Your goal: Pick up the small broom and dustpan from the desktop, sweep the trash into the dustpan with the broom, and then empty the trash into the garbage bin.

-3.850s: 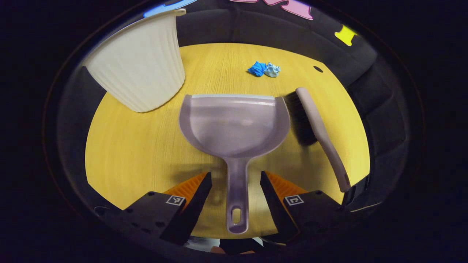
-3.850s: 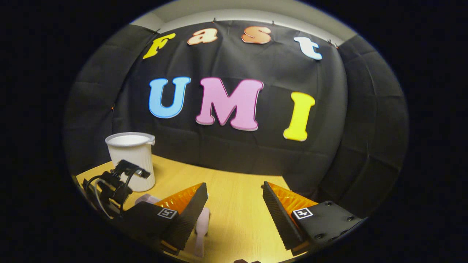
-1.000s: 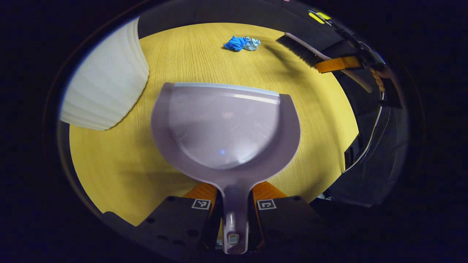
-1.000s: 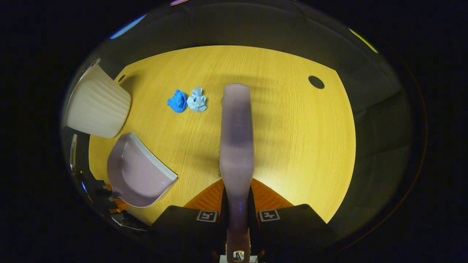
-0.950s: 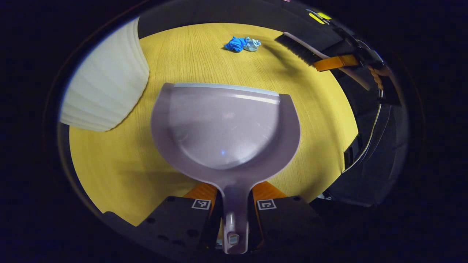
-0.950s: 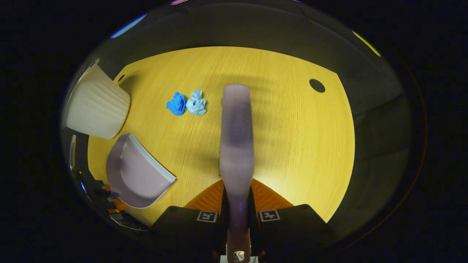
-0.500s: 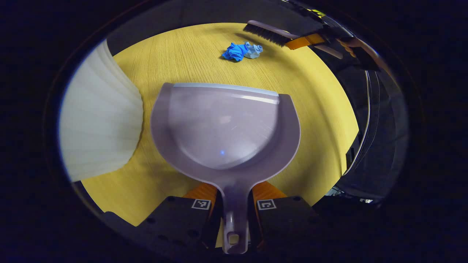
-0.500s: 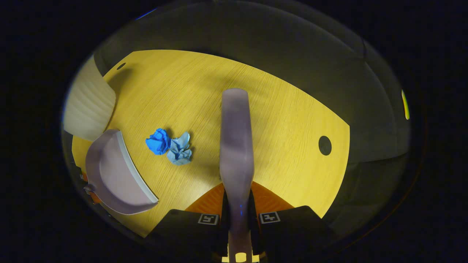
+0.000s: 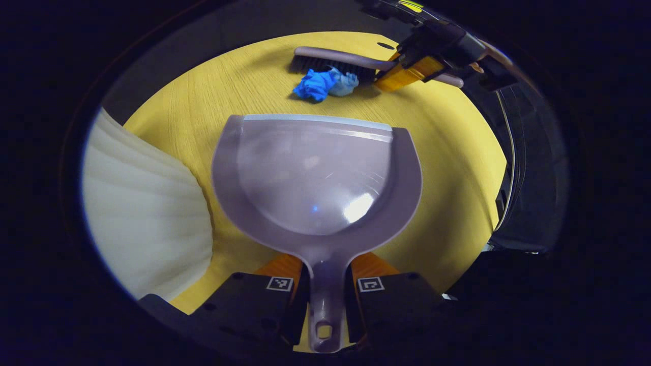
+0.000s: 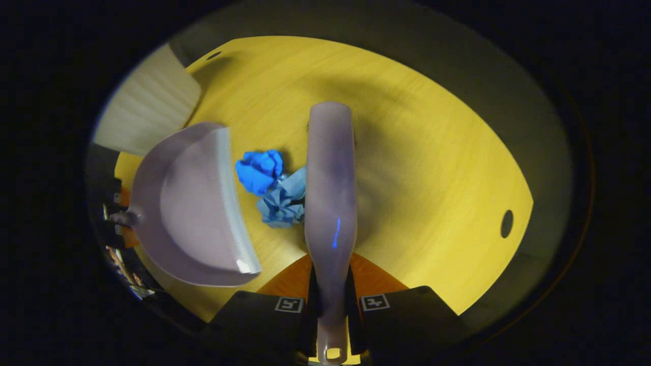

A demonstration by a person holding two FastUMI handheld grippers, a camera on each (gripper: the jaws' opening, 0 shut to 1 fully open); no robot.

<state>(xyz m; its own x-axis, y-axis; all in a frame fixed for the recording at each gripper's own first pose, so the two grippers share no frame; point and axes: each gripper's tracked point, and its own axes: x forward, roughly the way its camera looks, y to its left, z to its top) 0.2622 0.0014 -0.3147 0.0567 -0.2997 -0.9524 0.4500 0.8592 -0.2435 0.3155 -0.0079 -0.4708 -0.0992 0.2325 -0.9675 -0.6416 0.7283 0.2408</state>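
On the yellow wooden table (image 10: 432, 168), two light, soft crumpled blue paper balls (image 10: 272, 185) lie between the stiff grey plastic dustpan (image 9: 315, 173), clamped by its handle in the left gripper (image 9: 325, 300) fingers, and the grey plastic broom (image 10: 330, 188), clamped likewise in the right gripper (image 10: 330, 310) fingers.

We're seeing a pale lilac-grey dustpan (image 9: 315, 173) w/ a lighter grey lip, a matching lilac broom (image 10: 329, 193) w/ black bristles, bright blue trash (image 10: 259, 170) beside pale blue trash (image 10: 281, 203), a ribbed cream bin (image 9: 145, 213), yellow wood-grain desktop (image 10: 432, 168), orange-and-black fingers (image 9: 277, 269).
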